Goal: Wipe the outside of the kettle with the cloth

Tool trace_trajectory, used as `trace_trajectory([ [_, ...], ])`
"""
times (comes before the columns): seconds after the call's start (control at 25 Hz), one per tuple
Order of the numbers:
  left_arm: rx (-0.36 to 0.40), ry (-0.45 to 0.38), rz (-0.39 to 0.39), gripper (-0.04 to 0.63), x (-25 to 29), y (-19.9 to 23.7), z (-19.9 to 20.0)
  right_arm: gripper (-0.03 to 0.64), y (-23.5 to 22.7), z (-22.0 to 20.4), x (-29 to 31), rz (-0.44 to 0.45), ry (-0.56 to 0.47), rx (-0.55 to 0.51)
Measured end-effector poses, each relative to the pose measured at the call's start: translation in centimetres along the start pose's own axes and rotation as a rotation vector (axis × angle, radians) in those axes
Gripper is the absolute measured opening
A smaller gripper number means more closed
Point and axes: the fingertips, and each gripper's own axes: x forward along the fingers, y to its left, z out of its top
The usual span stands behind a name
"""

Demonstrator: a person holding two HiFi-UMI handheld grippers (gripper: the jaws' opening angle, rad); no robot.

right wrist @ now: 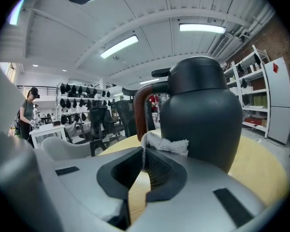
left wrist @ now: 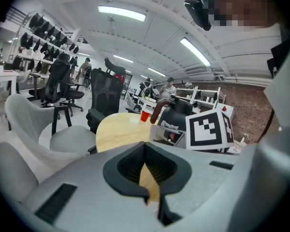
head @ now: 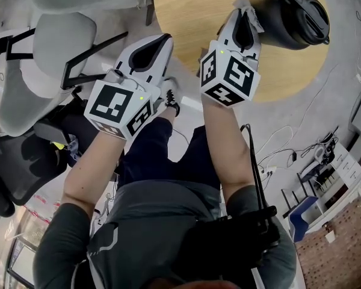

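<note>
Grey plastic, closest to the person: the left hand-held gripper (left wrist: pixel 145 146) has its jaws together at the tips, and nothing is between them. It hangs over the near edge of the tabletop (head: pixel 192 17), beside the other one and well apart from the kettle.

The right hand-held gripper (right wrist: pixel 144 151) is clamped on a white cloth (right wrist: pixel 169 145). Only a small bunch of the cloth sticks out past the jaws. This bunch lies against the lower body of the kettle (right wrist: pixel 203 120), just beside the brown handle (right wrist: pixel 138 112) (if it really presses on the surface, I cannot tell for sure).

The kettle stands upright on the round wooden tabletop, at the far right part of it in the head view, with the lid on. Its body is dark, matt and rounded. I judge it stiff and rather smooth, so the cloth should slide over it easily, but a strong push could move or turn the kettle on the wood. If there is water inside, I cannot see, so its weight is unknown. The handle is the best place to hold it steady, and the empty left jaws could take it there. The cloth is soft, light and limp, and it will fold under pressure.

Farther away are a red cup (left wrist: pixel 144 115) and a grey chair (head: pixel 63 41).
</note>
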Motion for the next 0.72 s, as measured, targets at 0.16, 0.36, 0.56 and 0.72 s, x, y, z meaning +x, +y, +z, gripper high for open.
trace_trajectory([
  [0.16, -0.019, -0.004, 0.008, 0.008, -0.7, 1.2, -0.4, 0.035, 0.6, 0.7, 1.3, -0.032, -0.011, 0.022],
  [0.36, 0.016, -0.005, 0.014, 0.008, -1.6, 2.0, -1.0, 0.035, 0.8, 1.5, 2.4, -0.059, -0.027, 0.028],
  [0.56, 0.004, -0.032, 0.006, 0.008, -2.5, 2.5, -0.2, 0.037, 1.9, 2.0, 1.2, -0.018, -0.053, -0.001],
  [0.72, 0.004, -0.040, 0.004, 0.008, -3.2, 2.6, 0.2, 0.037, 3.1, -0.5, 0.5, 0.030, 0.012, -0.018],
])
